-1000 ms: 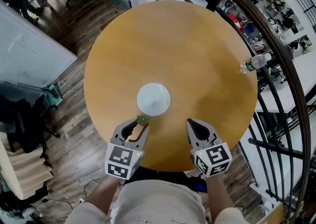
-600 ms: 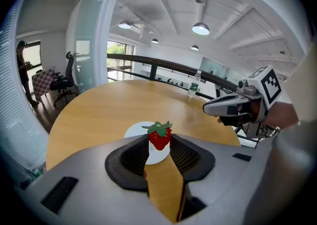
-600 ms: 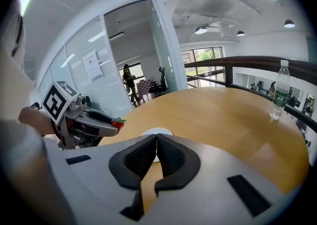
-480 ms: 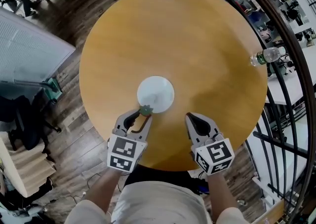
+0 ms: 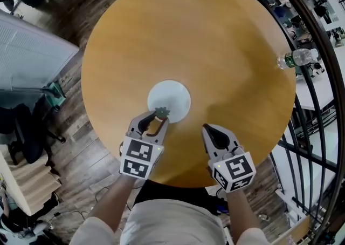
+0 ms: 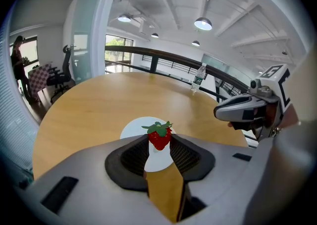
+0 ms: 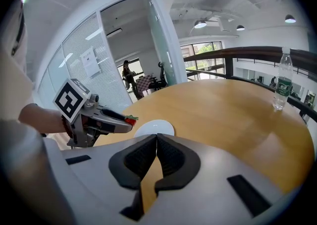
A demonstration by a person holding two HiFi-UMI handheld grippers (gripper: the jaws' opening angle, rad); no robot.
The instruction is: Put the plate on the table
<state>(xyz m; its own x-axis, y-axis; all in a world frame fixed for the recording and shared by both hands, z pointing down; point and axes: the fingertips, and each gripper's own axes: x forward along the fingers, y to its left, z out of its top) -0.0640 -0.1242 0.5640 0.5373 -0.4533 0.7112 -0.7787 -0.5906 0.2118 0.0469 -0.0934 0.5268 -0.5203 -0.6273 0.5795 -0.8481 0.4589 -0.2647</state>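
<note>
Plate [image 5: 170, 101] already on table [image 5: 215, 39]; my left gripper [image 5: 154, 121] pinches a strawberry [image 6: 159, 137], seemingly over its seven o'clock rim; right gripper [image 7: 155, 140] closed, empty.

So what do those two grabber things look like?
The left gripper and right gripper are light grey plastic, with black ribbed pads inside. Each has a white cube with black square markers at the back. The person wears a pale top.

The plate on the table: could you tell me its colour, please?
Plain white; the plate shows best in the head view.
</note>
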